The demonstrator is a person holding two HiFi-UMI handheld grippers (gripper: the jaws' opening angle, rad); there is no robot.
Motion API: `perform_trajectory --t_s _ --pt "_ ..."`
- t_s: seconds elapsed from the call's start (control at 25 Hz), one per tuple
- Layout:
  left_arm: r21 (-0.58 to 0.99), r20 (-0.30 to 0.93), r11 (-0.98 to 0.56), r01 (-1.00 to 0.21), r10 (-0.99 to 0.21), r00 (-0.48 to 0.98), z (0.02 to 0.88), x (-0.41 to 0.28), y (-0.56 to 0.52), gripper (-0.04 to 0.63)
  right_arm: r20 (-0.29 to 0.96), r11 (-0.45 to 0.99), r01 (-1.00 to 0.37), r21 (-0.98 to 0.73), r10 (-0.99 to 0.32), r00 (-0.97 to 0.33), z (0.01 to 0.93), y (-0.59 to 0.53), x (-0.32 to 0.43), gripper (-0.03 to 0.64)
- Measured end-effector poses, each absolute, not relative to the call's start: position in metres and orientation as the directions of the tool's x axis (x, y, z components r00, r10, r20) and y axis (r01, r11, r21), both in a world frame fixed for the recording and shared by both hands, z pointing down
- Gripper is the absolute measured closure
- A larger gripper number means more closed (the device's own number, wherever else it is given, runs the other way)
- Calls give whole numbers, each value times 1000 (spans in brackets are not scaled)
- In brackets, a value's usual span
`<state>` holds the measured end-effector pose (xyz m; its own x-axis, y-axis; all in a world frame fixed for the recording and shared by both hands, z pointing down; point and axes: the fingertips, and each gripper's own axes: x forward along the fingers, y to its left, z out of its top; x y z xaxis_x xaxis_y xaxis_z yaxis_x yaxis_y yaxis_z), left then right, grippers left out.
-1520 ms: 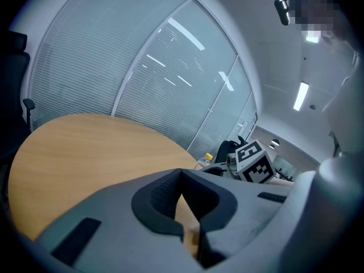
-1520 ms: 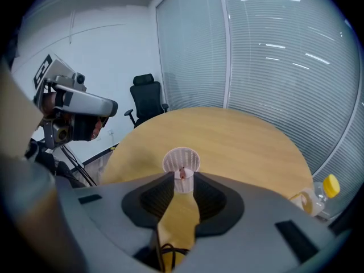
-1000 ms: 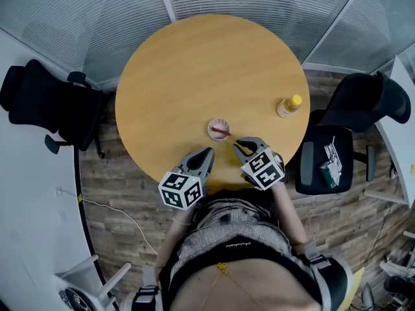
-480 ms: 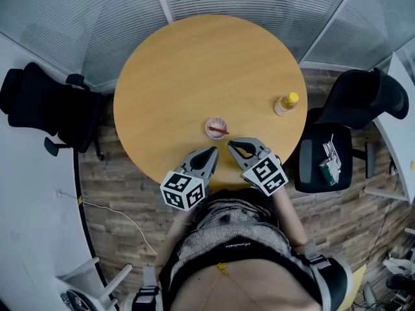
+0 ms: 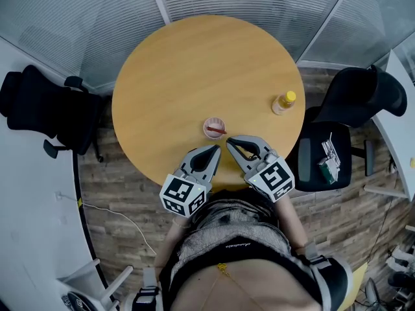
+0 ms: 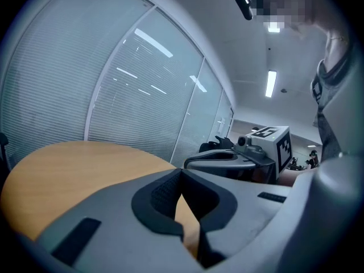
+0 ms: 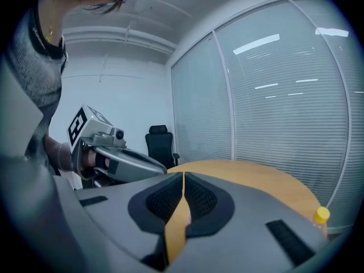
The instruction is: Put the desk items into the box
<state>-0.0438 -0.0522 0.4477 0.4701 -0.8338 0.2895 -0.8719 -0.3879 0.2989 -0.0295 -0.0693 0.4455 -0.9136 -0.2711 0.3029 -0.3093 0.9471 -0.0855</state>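
A small round pinkish container (image 5: 214, 127) with a red item in it sits on the round wooden table (image 5: 194, 63), just beyond both grippers. A bottle with a yellow cap (image 5: 283, 102) stands near the table's right edge and shows low at the right in the right gripper view (image 7: 321, 216). My left gripper (image 5: 213, 149) (image 6: 181, 172) is shut with nothing between its jaws, at the near table edge. My right gripper (image 5: 230, 142) (image 7: 183, 175) is shut and empty too, right beside it. No box shows in any view.
A black office chair (image 5: 45, 109) stands left of the table. Another black chair (image 5: 353, 109) stands to the right, with small items on its seat (image 5: 327, 157). Glass walls with blinds lie behind the table. The floor is wood plank.
The right gripper's jaws have closed, and it has shifted a little to the left, toward the left gripper. The left gripper has barely moved.
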Motion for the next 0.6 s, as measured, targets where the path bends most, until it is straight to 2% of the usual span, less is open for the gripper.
perform_trajectory --t_s 0.6 --pt "248 185 -416 -875 -866 465 397 -41 -55 598 160 966 -257 9 -255 -954 390 -66 -28 594"
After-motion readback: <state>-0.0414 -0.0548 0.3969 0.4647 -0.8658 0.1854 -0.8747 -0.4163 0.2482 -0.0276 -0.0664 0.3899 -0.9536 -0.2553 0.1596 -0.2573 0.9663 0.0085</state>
